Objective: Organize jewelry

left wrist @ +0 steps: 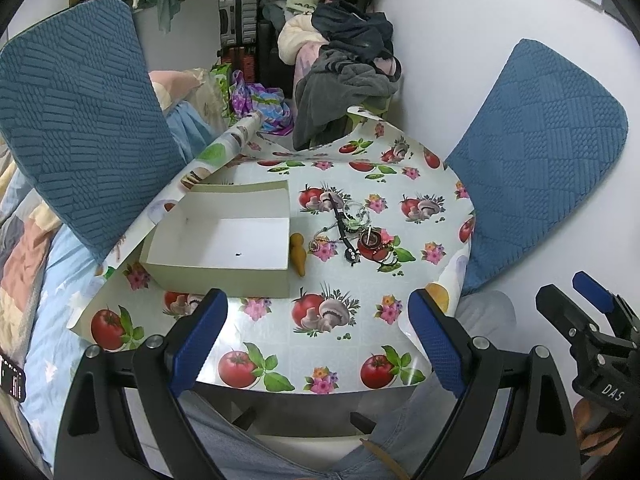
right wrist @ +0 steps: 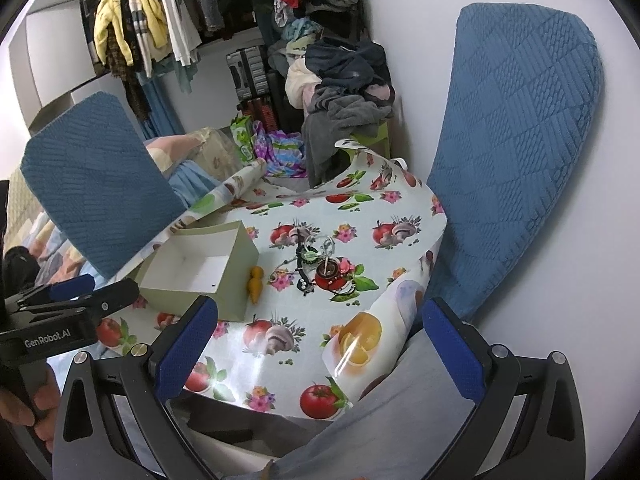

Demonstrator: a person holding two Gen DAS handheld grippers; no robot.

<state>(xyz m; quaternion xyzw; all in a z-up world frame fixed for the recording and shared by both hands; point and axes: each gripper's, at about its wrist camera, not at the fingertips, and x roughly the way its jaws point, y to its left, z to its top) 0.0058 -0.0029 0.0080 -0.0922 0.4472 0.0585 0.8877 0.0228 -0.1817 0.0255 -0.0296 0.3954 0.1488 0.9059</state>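
Observation:
A tangle of jewelry (left wrist: 354, 230) with chains, beads and a black strap lies on the round table's patterned cloth (left wrist: 288, 320); it also shows in the right wrist view (right wrist: 320, 266). An open white cardboard box (left wrist: 224, 240) stands left of it, empty but for a dark speck, also in the right wrist view (right wrist: 200, 268). A small yellow figure (left wrist: 298, 254) lies between box and jewelry. My left gripper (left wrist: 318, 340) is open and empty over the table's near edge. My right gripper (right wrist: 320, 352) is open and empty, near the front right edge.
Two blue chair backs flank the table, one on the left (left wrist: 80, 120) and one on the right (left wrist: 536, 152). Piled clothes (left wrist: 344, 80) and a clothes rack (right wrist: 160, 20) stand behind. The cloth's far edge curls up (left wrist: 240, 132). A person's lap lies below the table's edge (right wrist: 400, 420).

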